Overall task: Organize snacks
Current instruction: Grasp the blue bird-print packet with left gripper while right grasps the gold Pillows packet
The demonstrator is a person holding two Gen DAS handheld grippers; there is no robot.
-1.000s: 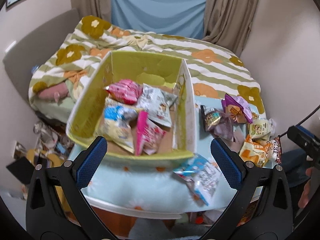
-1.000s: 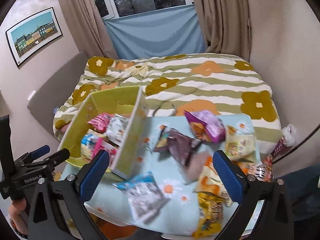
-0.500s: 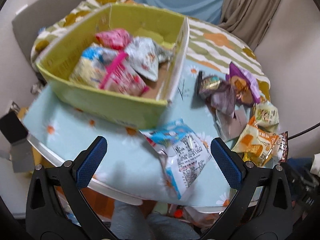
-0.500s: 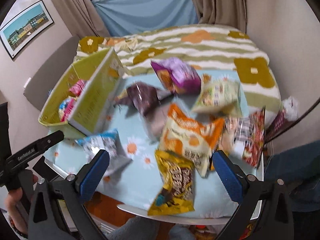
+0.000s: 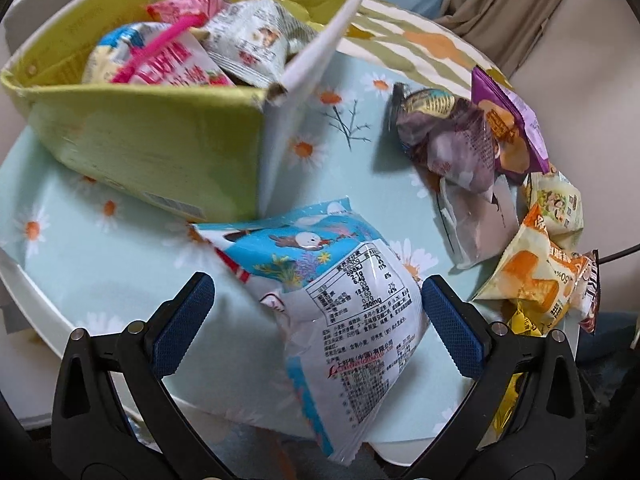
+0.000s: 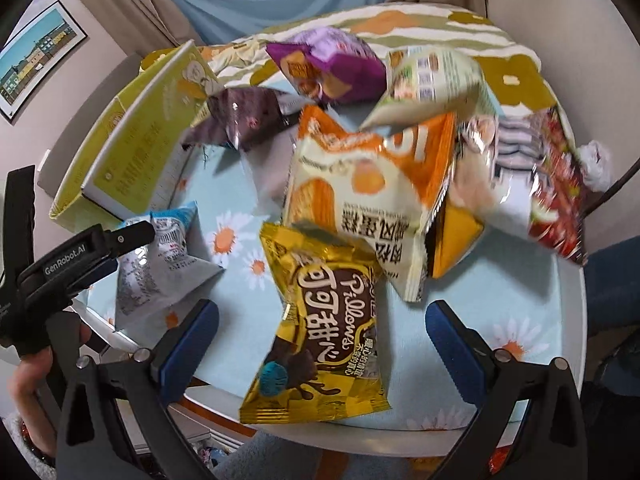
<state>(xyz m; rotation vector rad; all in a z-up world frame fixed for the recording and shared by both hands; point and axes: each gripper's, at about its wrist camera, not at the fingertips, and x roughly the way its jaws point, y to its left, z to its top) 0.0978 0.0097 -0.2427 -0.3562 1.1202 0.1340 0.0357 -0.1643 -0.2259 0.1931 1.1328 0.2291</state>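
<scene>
A yellow-green cardboard box [image 5: 152,152] holds several snack packets, among them a pink one [image 5: 176,68]. My left gripper [image 5: 318,320] is open, its fingers on either side of a blue-and-white snack bag [image 5: 340,292] lying at the table's near edge, without touching it. My right gripper [image 6: 322,344] is open around a gold chocolate-pillow bag [image 6: 320,320], also apart from it. Behind that lies an orange-and-cream bag [image 6: 368,192]. The blue-and-white bag [image 6: 160,264] and the box [image 6: 136,152] show at the left of the right wrist view.
Loose on the round daisy-print table [image 5: 100,248] lie a dark purple bag [image 5: 452,140], a bright purple bag [image 6: 328,64], a pale green bag [image 6: 432,80] and a red packet [image 6: 556,184]. A striped floral bed [image 6: 400,24] is behind. A hand [image 6: 24,384] holds the left gripper's handle.
Both grippers have come down and forward toward the table. The left now straddles the blue-and-white bag, the right the gold bag. Both stay open.
</scene>
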